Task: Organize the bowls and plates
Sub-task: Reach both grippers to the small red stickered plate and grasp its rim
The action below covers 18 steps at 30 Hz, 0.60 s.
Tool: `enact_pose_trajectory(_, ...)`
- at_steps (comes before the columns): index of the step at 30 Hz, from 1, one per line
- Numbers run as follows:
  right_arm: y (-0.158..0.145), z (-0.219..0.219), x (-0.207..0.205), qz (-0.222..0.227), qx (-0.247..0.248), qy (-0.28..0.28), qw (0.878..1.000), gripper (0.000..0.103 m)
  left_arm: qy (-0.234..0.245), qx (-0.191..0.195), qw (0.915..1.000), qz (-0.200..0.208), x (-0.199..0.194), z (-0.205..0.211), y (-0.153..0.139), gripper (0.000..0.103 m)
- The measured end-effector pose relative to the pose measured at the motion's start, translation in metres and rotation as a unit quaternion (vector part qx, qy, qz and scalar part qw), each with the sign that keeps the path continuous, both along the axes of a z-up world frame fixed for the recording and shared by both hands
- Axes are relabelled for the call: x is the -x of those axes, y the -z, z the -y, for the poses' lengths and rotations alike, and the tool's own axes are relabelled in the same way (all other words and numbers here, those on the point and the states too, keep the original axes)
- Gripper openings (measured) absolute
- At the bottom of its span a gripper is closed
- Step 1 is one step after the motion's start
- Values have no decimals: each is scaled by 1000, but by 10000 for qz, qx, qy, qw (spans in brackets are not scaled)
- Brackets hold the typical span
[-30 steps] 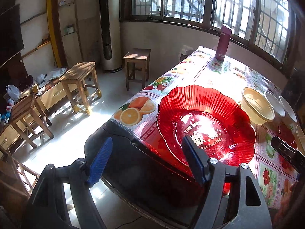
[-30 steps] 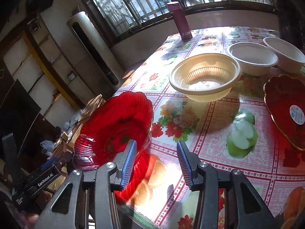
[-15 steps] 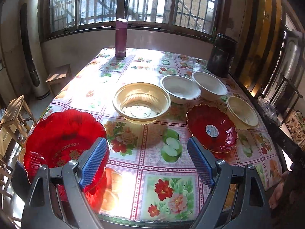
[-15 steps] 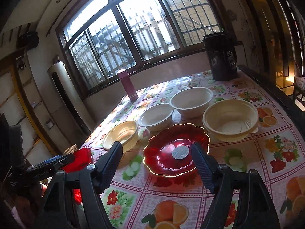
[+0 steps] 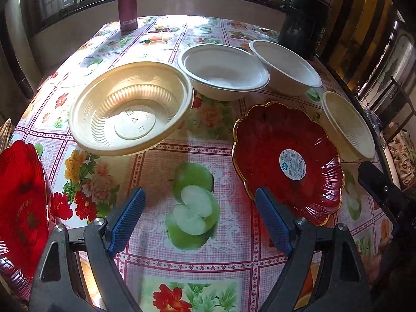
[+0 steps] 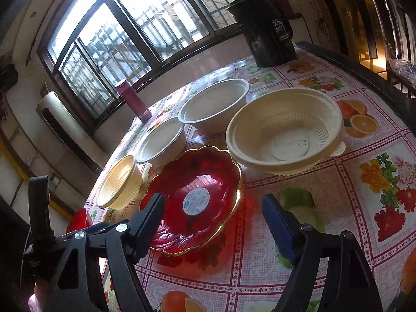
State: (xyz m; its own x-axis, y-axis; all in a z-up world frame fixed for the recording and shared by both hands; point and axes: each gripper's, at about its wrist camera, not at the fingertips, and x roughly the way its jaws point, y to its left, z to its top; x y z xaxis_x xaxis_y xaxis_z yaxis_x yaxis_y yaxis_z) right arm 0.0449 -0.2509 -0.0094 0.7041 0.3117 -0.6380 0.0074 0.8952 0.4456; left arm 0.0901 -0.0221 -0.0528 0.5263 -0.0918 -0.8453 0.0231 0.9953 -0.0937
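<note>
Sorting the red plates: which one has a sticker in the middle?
The gold-rimmed red plate by the right claw, with a round white sticker. The other red plate, at the table's left edge, has only lettering.

This is a lived-in home dining room. The table (image 5: 208, 273) wears a fruit-and-flower oilcloth and carries disposable bowls (image 5: 223, 75), a red plate (image 5: 286, 161), a maroon flask (image 5: 127, 2) and a black bin (image 6: 265, 31), beside barred windows (image 6: 130, 33) and a standing air conditioner (image 6: 65, 127).
</note>
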Motion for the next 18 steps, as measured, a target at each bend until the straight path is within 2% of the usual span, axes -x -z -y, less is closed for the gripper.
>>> enact_pose_trajectory(5, 6, -1, -17, -63, -29, 18, 10000, 78, -21, -116, 9999, -97, -17, 6, 5, 87)
enact_pose_trajectory(10, 13, -1, -29, -196, -75, 29, 9998, 78, -30, 66, 9996, -263, -30, 8, 14, 87)
enact_pose_trajectory(18, 26, -4, -40, -482, -187, -25, 9987, 74, 138, -19, 9996, -249, -40, 23, 21, 87)
